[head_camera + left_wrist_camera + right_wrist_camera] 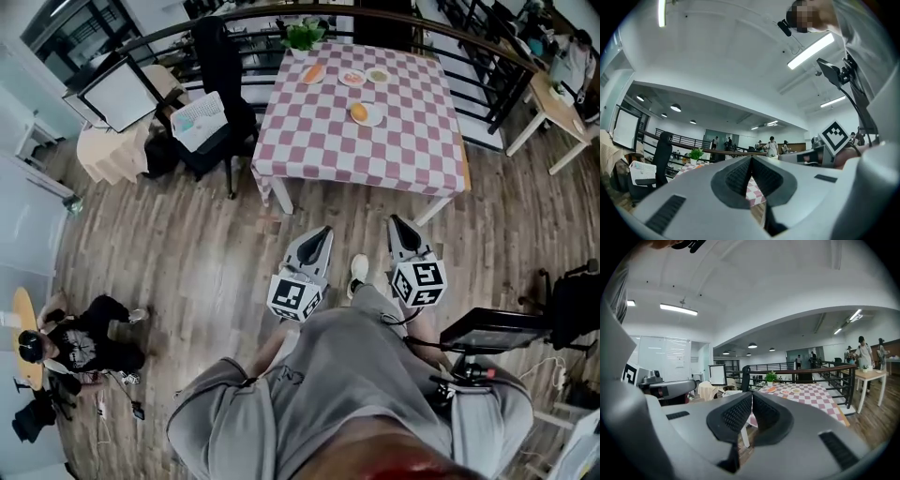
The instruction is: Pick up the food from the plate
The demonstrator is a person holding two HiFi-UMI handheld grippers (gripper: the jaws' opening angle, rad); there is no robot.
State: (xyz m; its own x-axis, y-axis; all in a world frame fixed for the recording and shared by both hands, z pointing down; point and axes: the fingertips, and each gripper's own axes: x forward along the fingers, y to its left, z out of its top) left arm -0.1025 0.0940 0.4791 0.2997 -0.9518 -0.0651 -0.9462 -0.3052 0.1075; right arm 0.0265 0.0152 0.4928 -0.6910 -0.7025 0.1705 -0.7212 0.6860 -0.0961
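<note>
food (358, 112) on plate (373, 119), upper centre of frame, on the checkered counter (375, 159) | my left tool (324, 231) and right tool (395, 223) both pressed together, empty, well apart from counter | risk: arriving with them shut, I'd shove the food off | other plates' contents too small to tell

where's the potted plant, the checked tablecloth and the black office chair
potted plant (304, 36), head view, its green leaves
checked tablecloth (375, 155), head view, bare patch near front edge
black office chair (218, 61), head view, its backrest
</note>
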